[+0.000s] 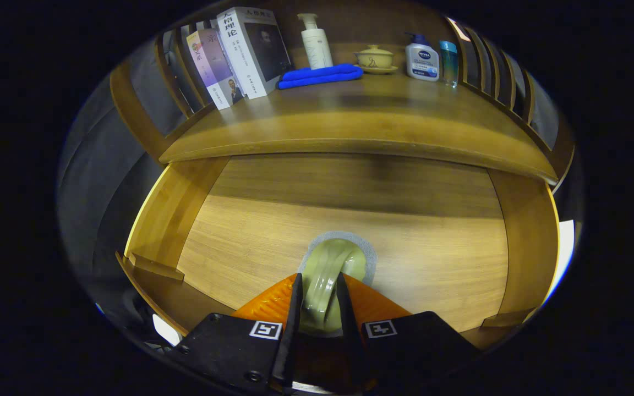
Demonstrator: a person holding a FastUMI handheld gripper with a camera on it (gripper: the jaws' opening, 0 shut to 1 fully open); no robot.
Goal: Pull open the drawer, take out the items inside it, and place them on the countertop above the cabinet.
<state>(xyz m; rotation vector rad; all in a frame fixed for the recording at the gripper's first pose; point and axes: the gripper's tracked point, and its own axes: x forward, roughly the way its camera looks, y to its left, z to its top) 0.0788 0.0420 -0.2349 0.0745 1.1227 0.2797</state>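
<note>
The wooden drawer (416, 247) stands pulled open below the countertop (361, 124). My gripper (320, 279) is down inside the drawer, shut on a glossy pale green item (331, 264) with a ribbed, handle-like part between the fingers. A grey rim (371, 254) shows around its far side. What the item is I cannot tell for sure, and its lower part is hidden behind the fingers. The drawer floor around it is bare wood.
At the back of the countertop stand leaning books (242, 52), a white pump bottle (316, 44), a folded blue cloth (320, 75), a lidded yellow tea bowl (375, 58), a blue-capped lotion bottle (421, 58) and a teal tumbler (448, 61). Slatted rails (493, 74) flank the countertop.
</note>
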